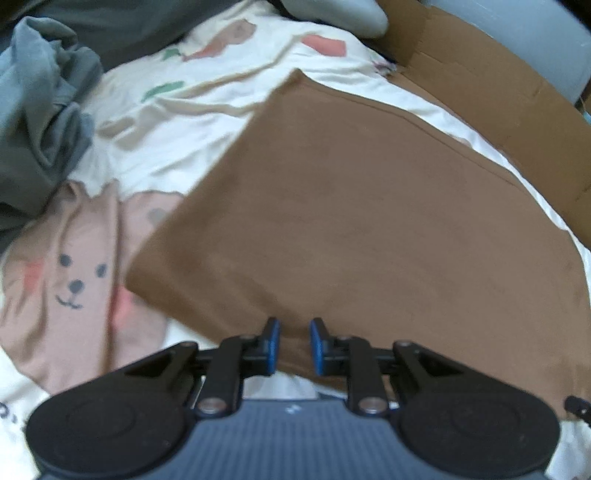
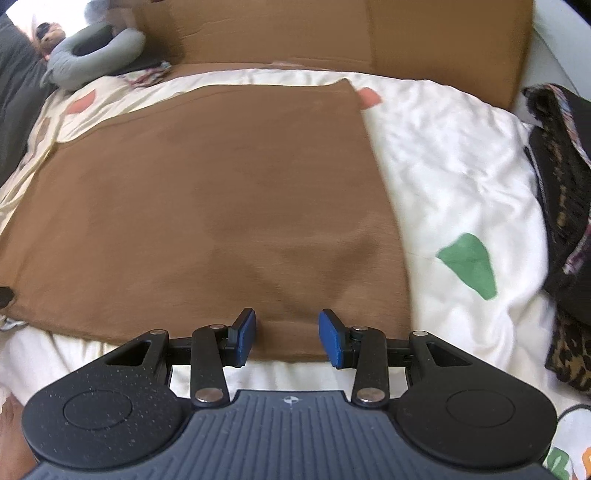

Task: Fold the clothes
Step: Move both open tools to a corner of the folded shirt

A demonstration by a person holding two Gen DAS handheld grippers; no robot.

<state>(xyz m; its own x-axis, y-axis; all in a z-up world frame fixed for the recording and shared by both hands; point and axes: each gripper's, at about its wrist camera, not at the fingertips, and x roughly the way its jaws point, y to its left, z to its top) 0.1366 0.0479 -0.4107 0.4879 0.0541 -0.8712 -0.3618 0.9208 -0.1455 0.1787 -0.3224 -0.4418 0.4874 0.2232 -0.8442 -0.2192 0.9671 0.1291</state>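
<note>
A brown garment [image 1: 351, 221] lies flat and smooth on the white printed bedsheet [image 1: 177, 122], folded into a broad rectangle. My left gripper [image 1: 294, 334] hovers at its near edge, the blue pads a narrow gap apart with no cloth pinched between them. In the right wrist view the same brown garment [image 2: 207, 192] fills the middle. My right gripper [image 2: 288, 332] stands open at its near edge, close to the right corner, with only flat cloth below the fingers.
A heap of grey-blue clothes [image 1: 40, 110] sits at the left. Flat cardboard [image 2: 332, 29] lines the far side of the bed. A grey neck pillow [image 2: 92, 48] lies far left, and a dark leopard-print garment [image 2: 561, 184] at the right edge.
</note>
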